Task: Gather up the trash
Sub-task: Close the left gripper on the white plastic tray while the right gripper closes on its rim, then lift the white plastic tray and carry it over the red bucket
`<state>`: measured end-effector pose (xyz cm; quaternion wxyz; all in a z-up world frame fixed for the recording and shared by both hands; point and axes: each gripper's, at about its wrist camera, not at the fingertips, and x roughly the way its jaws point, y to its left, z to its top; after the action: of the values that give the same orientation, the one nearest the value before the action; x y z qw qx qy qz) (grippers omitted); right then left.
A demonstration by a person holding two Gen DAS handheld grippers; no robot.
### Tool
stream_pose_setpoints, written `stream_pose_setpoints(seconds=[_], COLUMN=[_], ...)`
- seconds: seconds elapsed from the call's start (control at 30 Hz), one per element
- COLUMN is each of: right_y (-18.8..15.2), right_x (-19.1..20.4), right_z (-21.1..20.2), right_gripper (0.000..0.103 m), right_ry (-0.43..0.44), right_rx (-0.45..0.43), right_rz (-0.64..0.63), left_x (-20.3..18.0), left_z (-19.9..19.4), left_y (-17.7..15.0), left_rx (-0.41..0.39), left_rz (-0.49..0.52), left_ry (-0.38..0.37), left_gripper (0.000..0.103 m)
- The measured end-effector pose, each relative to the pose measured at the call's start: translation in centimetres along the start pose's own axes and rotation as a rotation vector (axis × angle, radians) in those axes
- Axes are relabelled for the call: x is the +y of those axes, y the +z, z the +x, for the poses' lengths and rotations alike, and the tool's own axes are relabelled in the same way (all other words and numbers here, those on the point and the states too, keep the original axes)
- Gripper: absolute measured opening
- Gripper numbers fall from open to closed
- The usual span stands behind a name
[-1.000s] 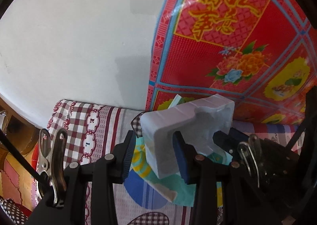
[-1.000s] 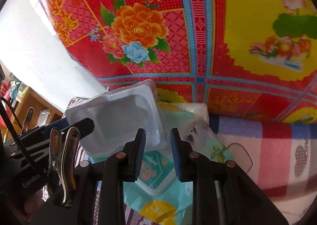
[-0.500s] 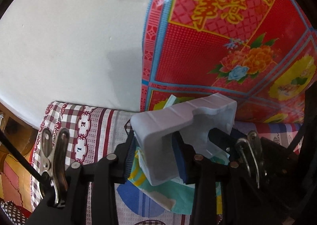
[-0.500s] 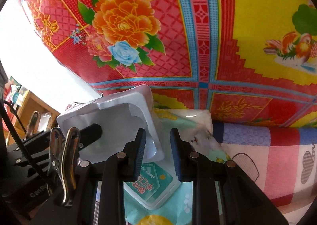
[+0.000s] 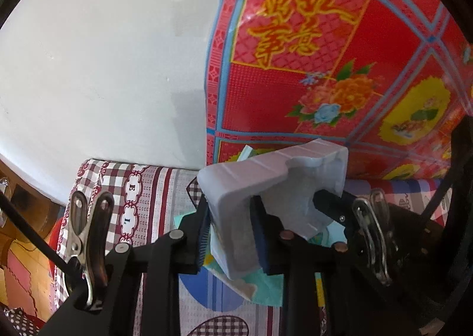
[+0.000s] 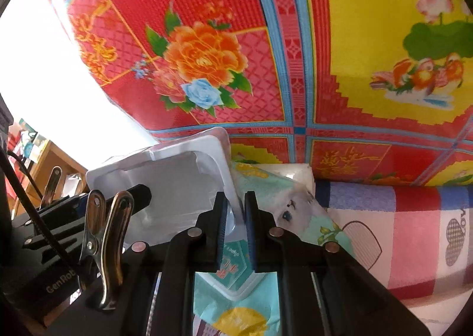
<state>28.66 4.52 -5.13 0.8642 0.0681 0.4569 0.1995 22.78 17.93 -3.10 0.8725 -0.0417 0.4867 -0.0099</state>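
A white moulded foam packing piece (image 5: 266,170) hangs over the bed between both grippers. My left gripper (image 5: 232,217) has one end wall of the piece between its blue pads, which touch both sides while the jaws are closing. My right gripper (image 6: 236,206) is shut on the thin rim of the same foam piece (image 6: 165,188). In the left wrist view a black finger of the right gripper (image 5: 334,206) reaches into the hollow. Under the foam lie a teal wipes pack (image 6: 233,265) and a teal tissue pack with a puppy picture (image 6: 283,203).
A red flowered plastic sheet (image 6: 207,40) covers the wall behind, beside bare white wall (image 5: 103,70). Checked bedding (image 5: 133,188) and a pink-and-blue blanket (image 6: 399,232) lie below. Wooden furniture (image 6: 50,161) stands at the left.
Both pairs of jaws have narrowed onto the foam piece: the left onto its end wall, the right onto its rim. The foam has tilted a little.
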Motion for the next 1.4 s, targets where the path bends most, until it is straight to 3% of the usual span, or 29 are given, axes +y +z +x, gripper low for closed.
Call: stream_pose_setpoints(seconds=[0.9, 1.4], right_y=[-2.8, -4.0], right_x=[4.4, 9.4], right_z=[-2.6, -2.9], right_gripper=[0.013, 0.013], right_ry=[0.059, 0.094], right_rx=[-0.003, 0.023], right_rz=[-0.062, -0.129], left_x=[1.3, 7.2], left_z=[-7.4, -10.0], left_y=[-5.0, -8.0], left_rx=[-0.036, -0.031], left_rz=[-0.065, -0.145], left_ry=[0.041, 0.061], left_gripper=[0.028, 0.029])
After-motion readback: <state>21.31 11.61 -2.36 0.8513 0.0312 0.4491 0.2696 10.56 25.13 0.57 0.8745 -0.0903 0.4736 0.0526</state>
